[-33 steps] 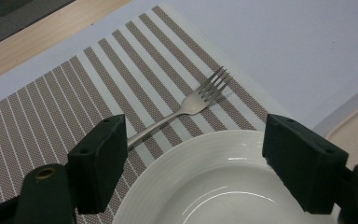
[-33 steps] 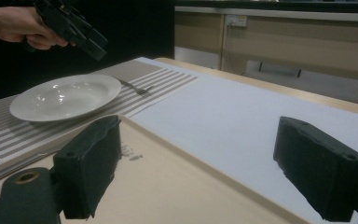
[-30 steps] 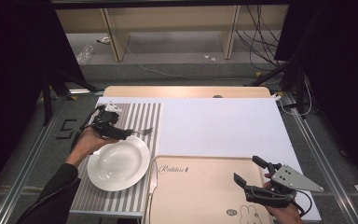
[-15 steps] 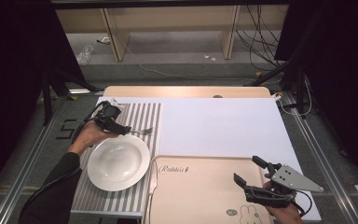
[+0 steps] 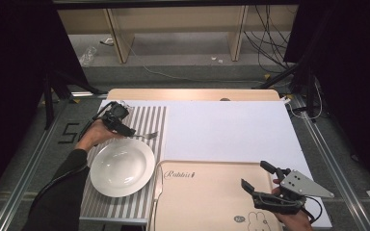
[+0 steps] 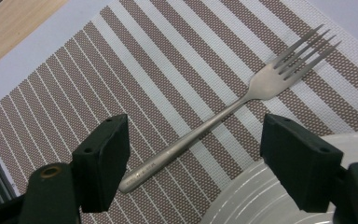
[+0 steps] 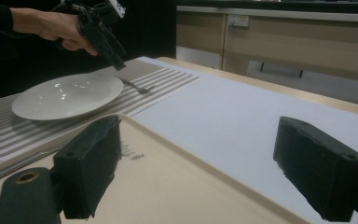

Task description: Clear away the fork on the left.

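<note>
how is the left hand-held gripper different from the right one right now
The left hand-held gripper hangs above the striped placemat, jaws pointing down at the fork beside the white plate; the right hand-held gripper sits low over the beige tray, jaws level, with nothing between them. The left is at the table's far left, the right at the near right corner. Both have open jaws and hold nothing.

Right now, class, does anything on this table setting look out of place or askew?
The fork lies slanted across the striped placemat beyond the white plate, not squared beside it. The open left gripper hovers over its handle. Nothing looks spilled or damaged.
</note>
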### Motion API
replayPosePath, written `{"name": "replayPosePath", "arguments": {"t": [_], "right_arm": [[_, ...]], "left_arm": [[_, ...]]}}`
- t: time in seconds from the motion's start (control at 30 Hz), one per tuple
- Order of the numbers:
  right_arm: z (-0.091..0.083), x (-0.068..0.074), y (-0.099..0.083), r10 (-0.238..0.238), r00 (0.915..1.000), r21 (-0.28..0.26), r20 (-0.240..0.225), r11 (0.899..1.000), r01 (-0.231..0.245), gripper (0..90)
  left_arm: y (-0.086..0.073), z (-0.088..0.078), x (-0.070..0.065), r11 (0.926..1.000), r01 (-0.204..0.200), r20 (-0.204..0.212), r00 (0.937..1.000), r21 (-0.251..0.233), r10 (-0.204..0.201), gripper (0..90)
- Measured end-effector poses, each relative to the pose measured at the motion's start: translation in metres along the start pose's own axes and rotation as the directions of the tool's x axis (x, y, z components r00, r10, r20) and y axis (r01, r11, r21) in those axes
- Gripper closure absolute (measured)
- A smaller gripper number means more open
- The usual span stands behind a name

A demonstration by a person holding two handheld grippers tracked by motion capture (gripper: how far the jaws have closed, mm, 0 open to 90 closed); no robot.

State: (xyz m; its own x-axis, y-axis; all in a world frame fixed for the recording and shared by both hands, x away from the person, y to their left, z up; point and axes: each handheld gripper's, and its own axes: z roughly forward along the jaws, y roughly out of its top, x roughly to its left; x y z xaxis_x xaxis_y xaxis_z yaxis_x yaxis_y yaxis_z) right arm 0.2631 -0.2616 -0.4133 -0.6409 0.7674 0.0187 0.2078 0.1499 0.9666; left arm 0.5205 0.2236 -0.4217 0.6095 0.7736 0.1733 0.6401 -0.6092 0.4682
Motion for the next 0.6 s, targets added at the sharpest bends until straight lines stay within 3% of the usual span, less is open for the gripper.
{"name": "replayPosePath", "arguments": {"t": [0.2,0.6], "right_arm": [[0.000,0.000,0.000,-0.002,1.0000,-0.002,-0.001,1.000,0.002,15.9],[0.000,0.000,0.000,0.003,1.0000,-0.001,0.000,1.000,-0.003,15.9]], "left_arm": [[0.004,0.009,-0.001,0.9995,-0.017,0.012,0.9998,0.029,0.016,26.2],[0.015,0.022,-0.004,0.9909,-0.102,0.031,0.9945,0.088,0.100,30.7]]}}
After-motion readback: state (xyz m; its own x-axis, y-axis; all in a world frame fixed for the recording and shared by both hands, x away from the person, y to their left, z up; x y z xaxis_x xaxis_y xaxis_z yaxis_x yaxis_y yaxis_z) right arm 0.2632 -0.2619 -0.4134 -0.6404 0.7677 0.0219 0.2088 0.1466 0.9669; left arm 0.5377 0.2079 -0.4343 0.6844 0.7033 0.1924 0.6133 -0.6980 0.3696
